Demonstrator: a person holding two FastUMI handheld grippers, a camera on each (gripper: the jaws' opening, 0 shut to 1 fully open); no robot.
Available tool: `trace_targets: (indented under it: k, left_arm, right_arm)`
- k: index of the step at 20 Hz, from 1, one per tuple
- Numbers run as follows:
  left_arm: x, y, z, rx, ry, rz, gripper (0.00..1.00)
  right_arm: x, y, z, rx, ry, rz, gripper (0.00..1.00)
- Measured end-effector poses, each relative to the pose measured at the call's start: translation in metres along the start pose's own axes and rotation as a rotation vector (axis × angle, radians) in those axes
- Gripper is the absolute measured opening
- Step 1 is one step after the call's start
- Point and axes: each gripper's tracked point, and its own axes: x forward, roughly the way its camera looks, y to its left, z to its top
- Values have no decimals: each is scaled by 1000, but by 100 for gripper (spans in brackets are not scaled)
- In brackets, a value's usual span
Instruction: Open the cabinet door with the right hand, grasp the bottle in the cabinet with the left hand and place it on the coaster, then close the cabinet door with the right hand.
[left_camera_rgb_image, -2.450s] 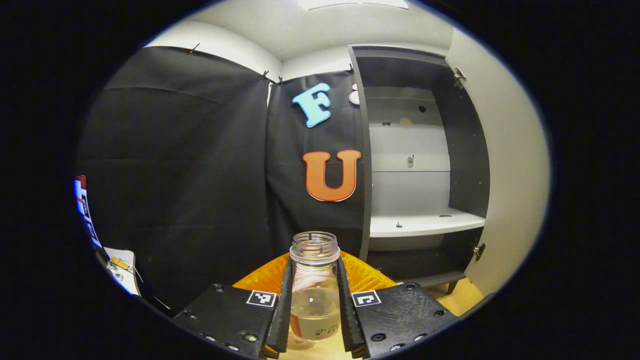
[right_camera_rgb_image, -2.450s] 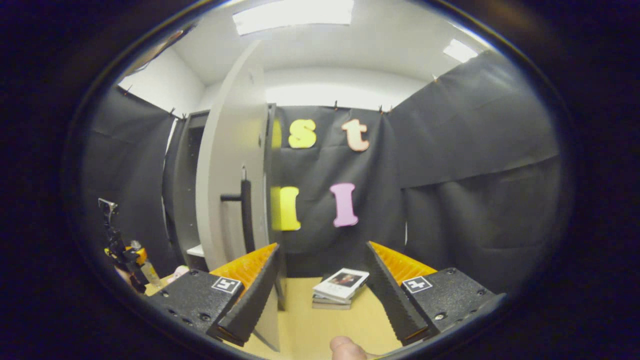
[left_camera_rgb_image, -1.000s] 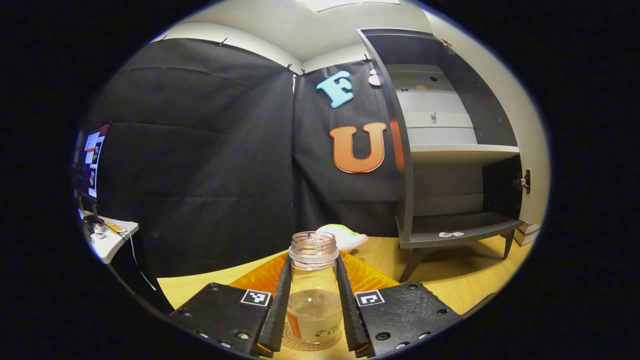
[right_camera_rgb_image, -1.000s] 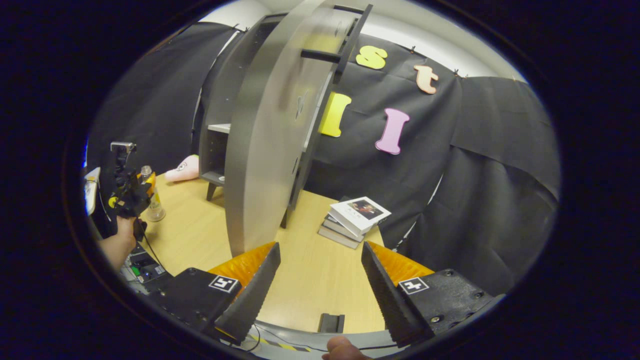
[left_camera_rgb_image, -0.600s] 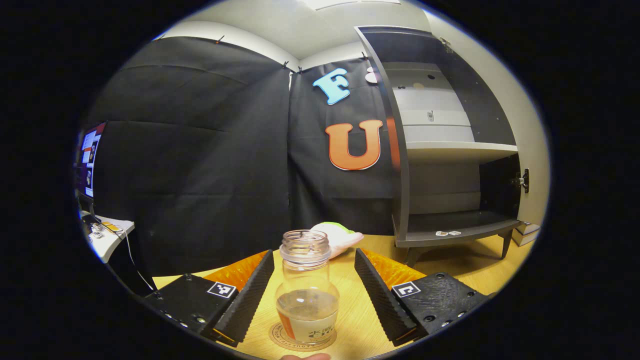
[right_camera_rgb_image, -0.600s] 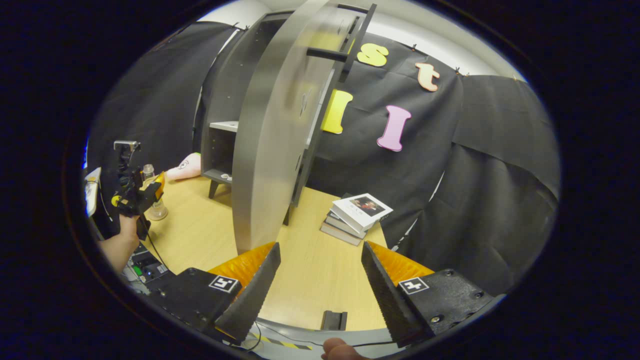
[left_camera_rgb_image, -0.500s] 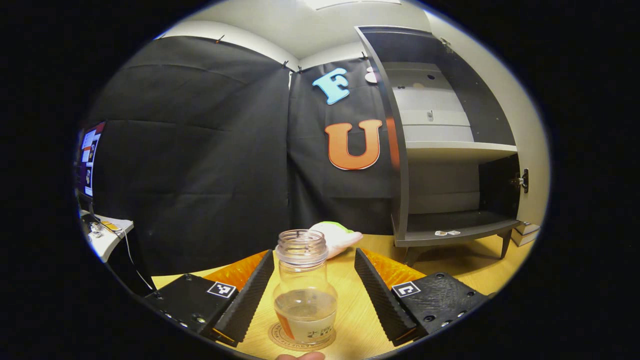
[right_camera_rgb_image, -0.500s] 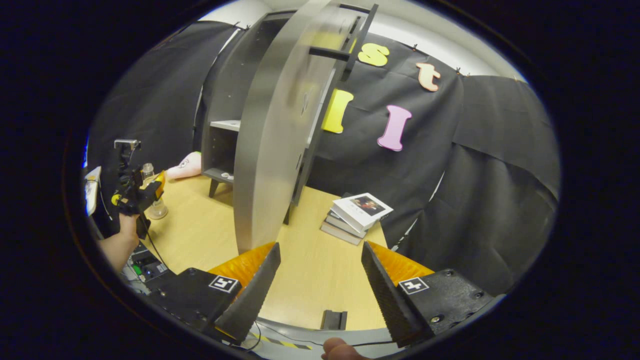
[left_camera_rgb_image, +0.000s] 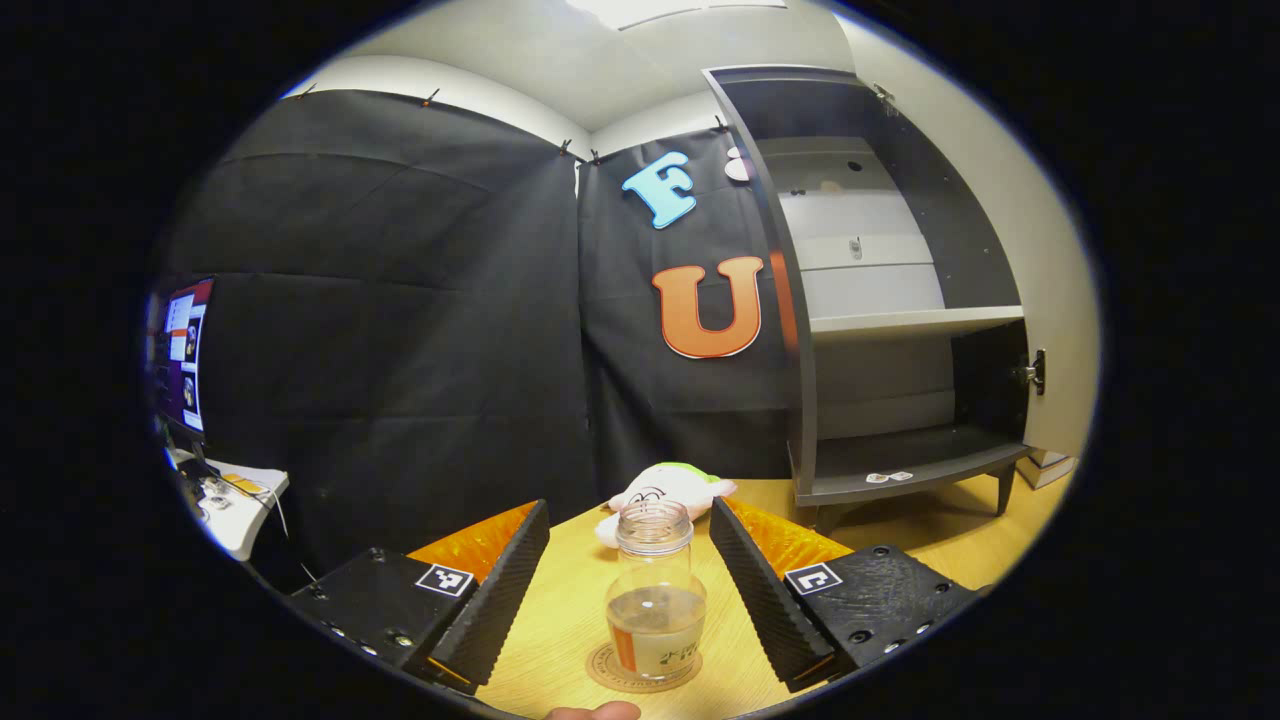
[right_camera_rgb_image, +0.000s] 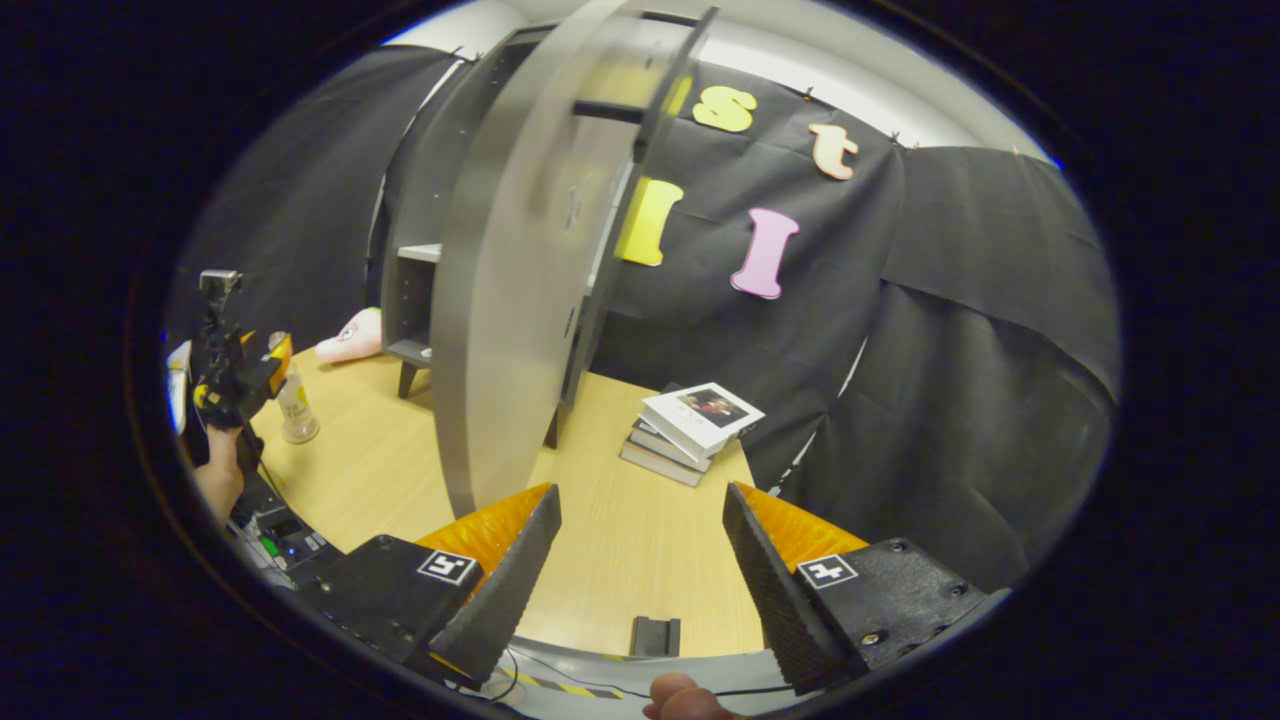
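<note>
Now bottle (left_camera_rgb_image: 654, 600) stands free on coaster (left_camera_rgb_image: 610, 673) on the bench; left gripper (left_camera_rgb_image: 630, 590) fingers wide, backed off since release. Right gripper (right_camera_rgb_image: 640, 570) fingers wide, empty. Cabinet door (right_camera_rgb_image: 520, 260) still open: closing remains.

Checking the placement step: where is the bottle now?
In the left gripper view, the bottle stands upright on the coaster, between the open left claw's fingers, with the plush toy behind.

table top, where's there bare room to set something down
Bare wood lies on the table between the open cabinet door and the stack of books, and between the bottle and the cabinet. It is crowded around the coaster, with the bottle on it, the left gripper astride and the plush toy behind.
</note>
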Motion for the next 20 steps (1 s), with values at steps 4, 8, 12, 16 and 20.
trace_targets:
  k: [4, 8, 12, 16, 20]
  left_arm:
    - [-37, -5, 59, -9, 0, -78, 97]
    - [-64, -19, 130, 43, -8, -190, 97]
    - [-85, -32, 201, 65, -30, -277, 96]
    - [-91, -46, 249, 54, -116, -308, 100]
    - [-88, -69, 256, 29, -119, -365, 95]
  right_arm:
    - [1, -10, 32, 45, -85, 5, 100]
    - [-10, -36, 97, 155, -230, 15, 100]
    - [-31, -41, 177, 289, -416, 128, 100]
    - [-43, -39, 204, 402, -514, 156, 98]
    - [-42, -18, 197, 542, -487, 199, 98]
